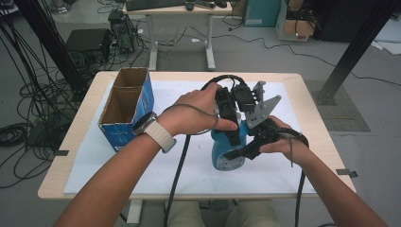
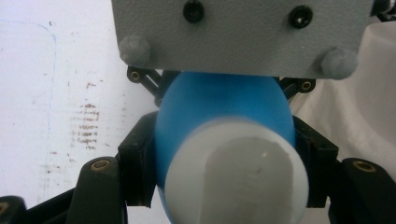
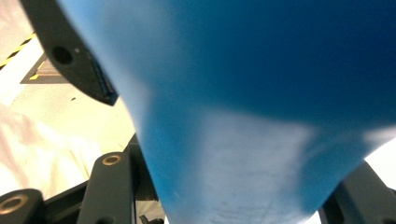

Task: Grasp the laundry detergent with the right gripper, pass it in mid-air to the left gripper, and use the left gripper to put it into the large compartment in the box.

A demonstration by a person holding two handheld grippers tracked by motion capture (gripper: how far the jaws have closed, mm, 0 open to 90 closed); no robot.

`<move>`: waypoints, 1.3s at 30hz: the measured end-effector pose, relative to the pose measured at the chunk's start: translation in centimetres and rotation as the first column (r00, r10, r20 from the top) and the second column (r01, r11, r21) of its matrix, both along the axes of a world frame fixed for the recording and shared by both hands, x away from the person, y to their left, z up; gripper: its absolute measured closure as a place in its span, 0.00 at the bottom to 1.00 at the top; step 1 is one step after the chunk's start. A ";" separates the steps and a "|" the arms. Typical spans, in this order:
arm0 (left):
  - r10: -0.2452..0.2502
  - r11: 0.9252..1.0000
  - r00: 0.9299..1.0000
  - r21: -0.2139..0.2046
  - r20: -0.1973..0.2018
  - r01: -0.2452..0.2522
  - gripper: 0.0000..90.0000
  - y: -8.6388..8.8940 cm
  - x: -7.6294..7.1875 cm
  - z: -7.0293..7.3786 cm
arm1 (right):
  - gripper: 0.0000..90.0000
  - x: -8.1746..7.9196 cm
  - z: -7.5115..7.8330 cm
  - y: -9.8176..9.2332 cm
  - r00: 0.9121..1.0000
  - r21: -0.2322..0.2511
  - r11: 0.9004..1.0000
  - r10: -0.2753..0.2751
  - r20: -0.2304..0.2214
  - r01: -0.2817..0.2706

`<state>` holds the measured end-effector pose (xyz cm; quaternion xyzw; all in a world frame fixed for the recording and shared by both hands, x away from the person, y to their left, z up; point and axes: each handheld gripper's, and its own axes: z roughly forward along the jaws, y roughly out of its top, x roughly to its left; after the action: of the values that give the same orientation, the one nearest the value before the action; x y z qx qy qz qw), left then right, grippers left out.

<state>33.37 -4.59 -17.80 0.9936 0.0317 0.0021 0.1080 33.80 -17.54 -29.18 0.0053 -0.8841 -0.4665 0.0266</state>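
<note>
Blue and white, rounded like a bottle (image 1: 226,153), held above the right half of the white sheet (image 1: 94,161) covering the surface (image 1: 75,127), between both hands. Left gripper (image 1: 232,135) clamped on it from above, black pads tight against both blue flanks, no gap left. Right gripper (image 1: 246,150) likewise shut on the bottle from the side and lower down, grey three-cornered plate (image 1: 262,108) standing above it. Both cables trailing back toward the near edge.

Open blue cardboard box (image 1: 126,106) at the sheet's left side, well apart from the bottle, with bare sheet between them. More bare sheet along the near edge and behind the hands toward the far edge; on the right, only a narrow strip before the wooden rim.

From the left gripper view: white capped end of the bottle (image 2: 236,179) facing the camera, blue body behind it, a jaw pad (image 2: 137,161) pressed on each flank, faint brown marks on the sheet at left. From the right gripper view: blurred blue wall of the bottle (image 3: 261,93) very close, a dark curved part crossing the upper left corner, a strip of yellow and black floor tape beyond it. From the high view alone: box, surface edges, cluttered floor cables.
</note>
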 end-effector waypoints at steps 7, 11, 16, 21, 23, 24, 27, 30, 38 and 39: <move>0.001 1.000 1.000 -0.004 0.005 -0.001 0.42 0.0 0.0 -0.1 | 0.48 0.0 -0.1 0.0 1.000 -0.006 1.000 -0.004 0.000 0.004; 0.001 1.000 1.000 -0.004 0.007 -0.001 0.42 0.1 0.0 0.0 | 0.48 0.0 0.0 0.0 1.000 -0.006 1.000 -0.002 0.003 0.002; 0.002 1.000 1.000 -0.005 0.006 -0.002 0.42 0.0 0.0 0.0 | 0.48 0.0 0.0 0.0 1.000 -0.008 1.000 -0.004 0.007 0.004; -0.001 1.000 1.000 0.003 0.007 0.001 0.42 -0.1 -0.1 -0.1 | 0.48 0.0 0.0 0.0 1.000 -0.011 1.000 -0.003 0.008 0.003; -0.002 1.000 1.000 0.003 0.009 0.002 0.42 -0.1 -0.1 -0.1 | 0.48 0.0 0.0 0.0 1.000 -0.010 1.000 -0.008 0.009 0.008; -0.002 1.000 1.000 0.002 0.008 0.002 0.42 -0.1 -0.1 -0.1 | 0.48 -0.1 0.0 0.0 1.000 -0.011 1.000 -0.006 0.008 0.006; -0.003 1.000 1.000 0.001 0.008 0.003 0.42 0.0 -0.1 -0.1 | 0.48 -0.1 0.0 0.0 1.000 -0.011 1.000 -0.006 0.009 0.006; -0.003 1.000 1.000 0.000 0.006 0.003 0.42 0.0 -0.1 -0.1 | 0.48 -0.1 0.0 0.0 1.000 -0.011 1.000 -0.005 0.008 0.005; -0.002 1.000 1.000 -0.005 0.004 0.002 0.42 0.0 0.0 0.0 | 0.48 -0.1 0.0 -0.1 1.000 -0.009 1.000 -0.011 0.007 0.011; -0.002 1.000 1.000 -0.005 0.005 0.002 0.42 0.0 -0.1 0.0 | 0.48 -0.1 0.1 -0.1 1.000 -0.009 1.000 -0.009 0.007 0.009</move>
<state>33.32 -4.61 -17.79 0.9934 0.0304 0.0043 0.1105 33.71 -17.65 -29.12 0.0028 -0.8864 -0.4625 0.0212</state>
